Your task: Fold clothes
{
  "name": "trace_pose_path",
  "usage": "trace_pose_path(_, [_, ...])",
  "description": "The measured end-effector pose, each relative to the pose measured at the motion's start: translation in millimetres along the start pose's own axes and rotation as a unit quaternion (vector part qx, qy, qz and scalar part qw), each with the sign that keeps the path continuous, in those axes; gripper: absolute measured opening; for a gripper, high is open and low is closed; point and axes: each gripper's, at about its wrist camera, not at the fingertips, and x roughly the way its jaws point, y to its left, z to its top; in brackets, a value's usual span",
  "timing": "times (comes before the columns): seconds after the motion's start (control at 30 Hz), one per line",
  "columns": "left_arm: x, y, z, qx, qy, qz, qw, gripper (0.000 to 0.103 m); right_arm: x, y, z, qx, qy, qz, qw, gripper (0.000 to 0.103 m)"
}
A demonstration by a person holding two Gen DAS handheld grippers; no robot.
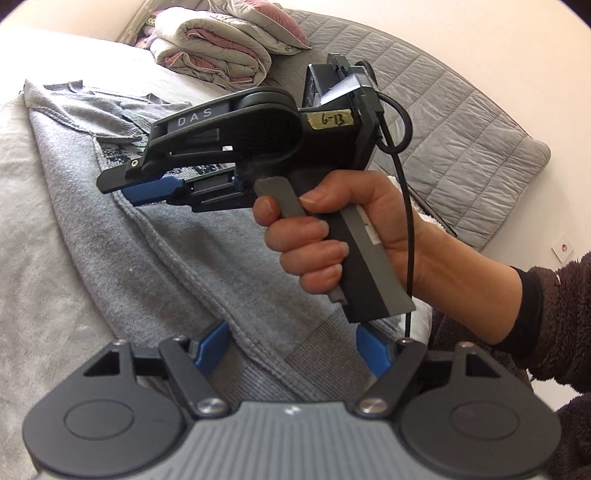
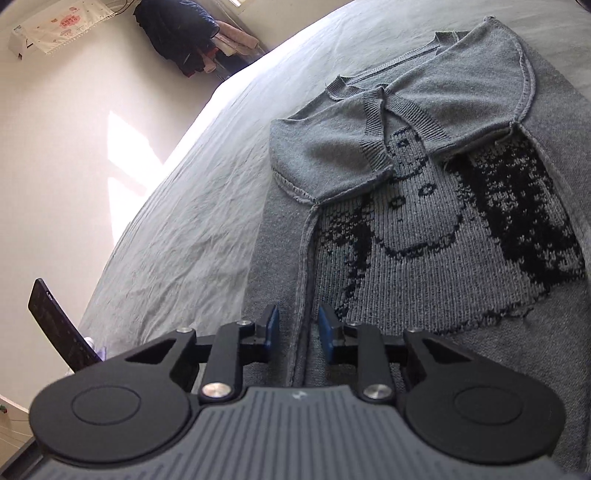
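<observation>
A grey knit sweater with a dark pattern lies spread on the bed, its sleeves folded in over the chest. My right gripper is narrow, its blue pads closed on a raised seam fold of the sweater's side. In the left wrist view a hand holds that right gripper low over the sweater. My left gripper stands wide open above the ribbed hem, nothing pinched between its blue pads.
A pale sheet covers the bed. A folded quilt and a grey padded headboard are at the far end. A dark flat device stands off the bed's edge. Clothes hang by the wall.
</observation>
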Motion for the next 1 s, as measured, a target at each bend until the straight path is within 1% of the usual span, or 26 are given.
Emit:
trace_pose_path(0.07, [-2,-2,-1,0.005,0.001,-0.002,1.0,0.077,-7,-6,-8,0.017,0.008,0.015,1.0,0.023])
trace_pose_path(0.13, [-7,0,-1,-0.004,-0.001,-0.019,0.9998,0.077,-15,-12,-17,0.028,0.019,0.032,0.999,0.023])
trace_pose_path(0.2, [-14,3,-1,-0.014,-0.016,-0.03,0.9993,0.077,-20,-16,-24,0.035,0.031,0.047,0.998,0.022])
trace_pose_path(0.23, [-18,4,-2,-0.02,-0.025,-0.034,0.9989,0.077,-22,-18,-27,0.036,0.036,0.052,0.997,0.02])
trace_pose_path(0.27, [-22,5,-2,-0.025,-0.034,-0.035,0.9985,0.077,-24,-18,-29,0.034,0.041,0.052,0.997,0.01])
trace_pose_path(0.3, [-24,6,-2,-0.031,-0.041,-0.033,0.9981,0.077,-26,-19,-31,0.032,0.041,0.051,0.997,0.004])
trace_pose_path(0.43, [-27,10,-2,-0.052,-0.061,-0.019,0.9966,0.077,-37,-24,-36,0.038,0.029,0.046,0.998,0.004])
trace_pose_path(0.5, [-26,13,-3,-0.063,-0.068,-0.006,0.9957,0.077,-40,-29,-38,0.047,0.035,0.048,0.997,0.008])
trace_pose_path(0.57, [-24,17,-3,-0.075,-0.074,0.009,0.9944,0.077,-45,-31,-36,0.058,0.035,0.053,0.996,0.015])
trace_pose_path(0.67, [-21,21,-1,-0.089,-0.092,0.028,0.9914,0.077,-50,-33,-21,0.06,0.017,0.038,0.997,0.019])
trace_pose_path(0.73, [-19,21,2,-0.096,-0.105,0.046,0.9887,0.077,-49,-35,-5,0.061,0.0,0.026,0.998,0.025])
trace_pose_path(0.77, [-18,20,3,-0.097,-0.111,0.058,0.9874,0.077,-48,-36,4,0.063,-0.008,0.02,0.998,0.038])
trace_pose_path(0.8, [-17,20,4,-0.095,-0.117,0.068,0.9862,0.077,-45,-36,12,0.065,-0.017,0.017,0.998,0.047])
trace_pose_path(0.93, [-10,17,10,-0.083,-0.129,0.1,0.9831,0.077,-29,-38,53,0.065,-0.046,-0.003,0.997,0.048])
trace_pose_path(1.0, [-7,17,13,-0.077,-0.128,0.107,0.983,0.077,-17,-40,71,0.067,-0.055,-0.016,0.996,0.048])
